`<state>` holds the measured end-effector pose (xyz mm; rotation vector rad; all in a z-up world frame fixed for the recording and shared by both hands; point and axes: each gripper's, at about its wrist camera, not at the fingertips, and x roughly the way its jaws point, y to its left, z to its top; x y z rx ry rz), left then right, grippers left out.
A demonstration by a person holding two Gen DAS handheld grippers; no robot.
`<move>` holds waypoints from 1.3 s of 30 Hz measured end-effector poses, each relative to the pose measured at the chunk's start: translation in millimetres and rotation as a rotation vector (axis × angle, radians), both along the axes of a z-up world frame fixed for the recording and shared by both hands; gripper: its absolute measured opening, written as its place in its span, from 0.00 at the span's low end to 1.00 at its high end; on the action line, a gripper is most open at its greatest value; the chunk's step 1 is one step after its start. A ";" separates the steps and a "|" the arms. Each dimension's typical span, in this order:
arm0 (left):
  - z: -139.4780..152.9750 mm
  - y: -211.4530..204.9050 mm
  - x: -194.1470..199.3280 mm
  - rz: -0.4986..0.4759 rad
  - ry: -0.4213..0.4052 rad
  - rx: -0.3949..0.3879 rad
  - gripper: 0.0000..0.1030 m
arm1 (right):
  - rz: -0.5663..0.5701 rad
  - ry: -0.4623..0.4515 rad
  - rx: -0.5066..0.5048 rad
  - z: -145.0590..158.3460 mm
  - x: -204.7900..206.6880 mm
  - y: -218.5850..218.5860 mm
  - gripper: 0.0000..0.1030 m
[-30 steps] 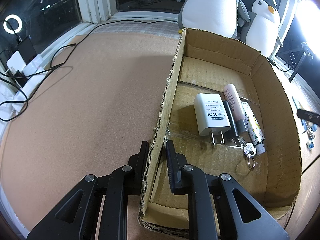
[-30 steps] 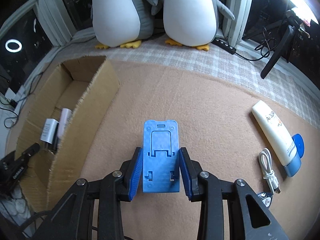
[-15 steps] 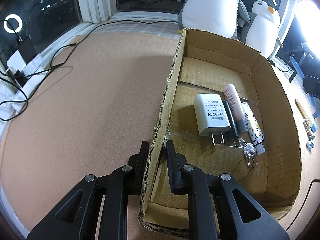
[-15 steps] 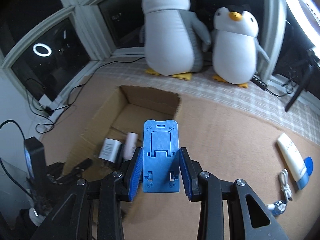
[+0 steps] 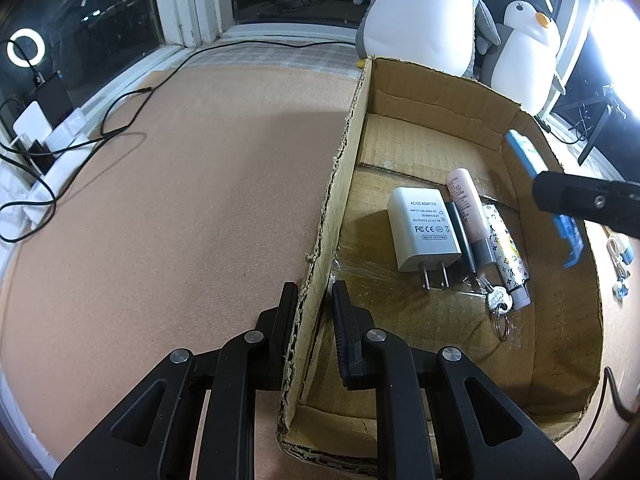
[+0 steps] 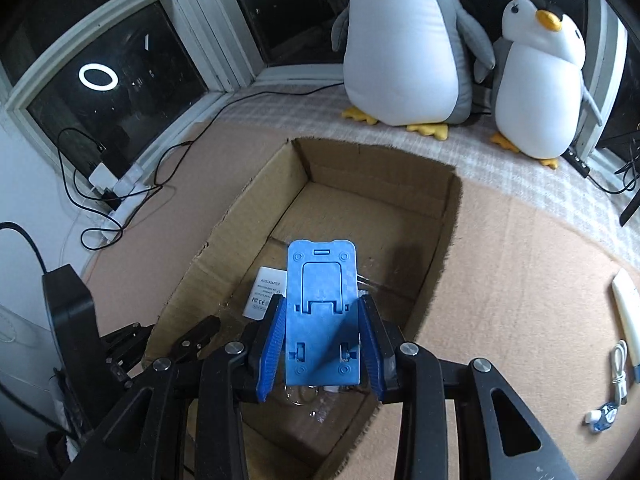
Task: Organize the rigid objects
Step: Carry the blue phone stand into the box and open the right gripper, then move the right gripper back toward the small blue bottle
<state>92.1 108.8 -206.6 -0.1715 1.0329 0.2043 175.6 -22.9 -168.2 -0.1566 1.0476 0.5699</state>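
Your right gripper (image 6: 322, 344) clamps the blue phone stand (image 6: 322, 312), above the open cardboard box (image 6: 436, 248). Your left gripper (image 5: 314, 312) pinches the box's left wall at 6 o'clock. Inside, at 2 o'clock from it: white charger (image 5: 424, 234), pink tube (image 5: 466, 208), keys (image 5: 498, 302).

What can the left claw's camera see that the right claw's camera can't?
Only the left wrist view: the pink tube, patterned tube and key lying in the box.

Only the right wrist view: the blue phone stand's flat face, gripped by the right claw; a white cable on the table.

Both: the cardboard box, white adapter, two penguins.
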 end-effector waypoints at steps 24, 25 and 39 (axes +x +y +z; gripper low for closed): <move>-0.3 0.2 -0.3 0.000 0.001 0.001 0.15 | 0.035 -0.028 -0.008 -3.6 -4.2 10.9 0.57; -0.3 0.2 -0.3 0.000 0.001 0.001 0.15 | 0.032 -0.028 -0.005 -2.2 -4.4 9.3 0.57; -0.7 -1.3 0.4 -0.002 0.003 0.008 0.15 | -0.073 -0.106 0.074 39.9 -22.9 -62.7 0.57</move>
